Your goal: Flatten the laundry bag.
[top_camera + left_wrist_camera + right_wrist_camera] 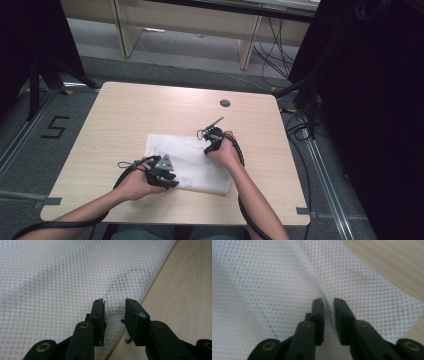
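Note:
A white mesh cloth (192, 159) lies flat on the wooden table (125, 115), with a stitched seam and a fold line across it. My left gripper (169, 183) is at the cloth's near edge. In the left gripper view the left gripper (114, 301) stands a little open, its jaws on either side of the puckered mesh cloth (62, 285) by the hem. My right gripper (207, 148) is on the cloth's far right part. In the right gripper view the right gripper (328, 300) is shut on a raised ridge of the mesh cloth (274, 282).
A round cable grommet (225, 103) sits in the tabletop near the far edge. Bare wood surrounds the cloth on all sides. Black stands and cables (305, 107) crowd the floor to the right of the table.

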The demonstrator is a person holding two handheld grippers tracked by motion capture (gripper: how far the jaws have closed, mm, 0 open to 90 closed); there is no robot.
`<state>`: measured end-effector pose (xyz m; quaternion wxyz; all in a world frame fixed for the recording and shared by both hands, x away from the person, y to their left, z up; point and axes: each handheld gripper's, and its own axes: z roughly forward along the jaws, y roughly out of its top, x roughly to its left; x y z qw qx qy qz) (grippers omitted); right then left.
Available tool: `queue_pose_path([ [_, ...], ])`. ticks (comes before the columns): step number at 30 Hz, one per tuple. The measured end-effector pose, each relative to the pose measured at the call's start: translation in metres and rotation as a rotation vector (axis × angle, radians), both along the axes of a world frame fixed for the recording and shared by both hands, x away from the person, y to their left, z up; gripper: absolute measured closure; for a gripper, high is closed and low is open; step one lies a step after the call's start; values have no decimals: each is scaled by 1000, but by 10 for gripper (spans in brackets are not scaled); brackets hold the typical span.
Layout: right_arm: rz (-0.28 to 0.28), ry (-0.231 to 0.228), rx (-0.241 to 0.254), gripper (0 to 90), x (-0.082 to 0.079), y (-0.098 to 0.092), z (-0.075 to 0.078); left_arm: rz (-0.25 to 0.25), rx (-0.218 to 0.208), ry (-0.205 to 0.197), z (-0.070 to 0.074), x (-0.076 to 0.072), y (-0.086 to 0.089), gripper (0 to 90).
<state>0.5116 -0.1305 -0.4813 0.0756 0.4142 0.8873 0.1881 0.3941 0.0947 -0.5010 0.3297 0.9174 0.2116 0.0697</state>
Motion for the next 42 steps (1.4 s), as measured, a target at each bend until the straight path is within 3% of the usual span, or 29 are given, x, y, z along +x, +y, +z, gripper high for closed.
queue_pose_path([
  [5, 4, 1, 11, 894, -2, 1, -1, -9, 5, -15, 0, 0, 0, 685],
  [11, 2, 1, 3, 900, -3, 2, 4, -6, 7, -18, -1, -1, -1, 686],
  [16, 15, -43, 9, 900, -6, 4, 17, -3, 1, -20, -2, 0, -2, 686],
  [19, 7, -34, 9, 900, -9, 5, 24, -2, 0, -17, -1, 2, -3, 686],
  [21, 33, -69, 19, 900, -11, 5, 32, 16, 4, -24, -1, 4, -5, 686],
  [22, 54, -63, 28, 900, -12, 5, 36, 16, 4, -24, -1, 4, -5, 686],
  [23, 3, -58, 30, 900, -16, 7, 40, 1, 5, -38, -1, 6, -5, 686],
  [24, 3, -58, 30, 900, -16, 7, 40, 8, 3, -16, -1, 6, -6, 686],
  [28, 31, -83, 64, 900, -22, 6, 54, 16, 7, -25, -1, 12, -7, 691],
  [42, 60, -114, 99, 900, -37, 8, 69, 46, 10, -29, -2, 24, -8, 699],
])
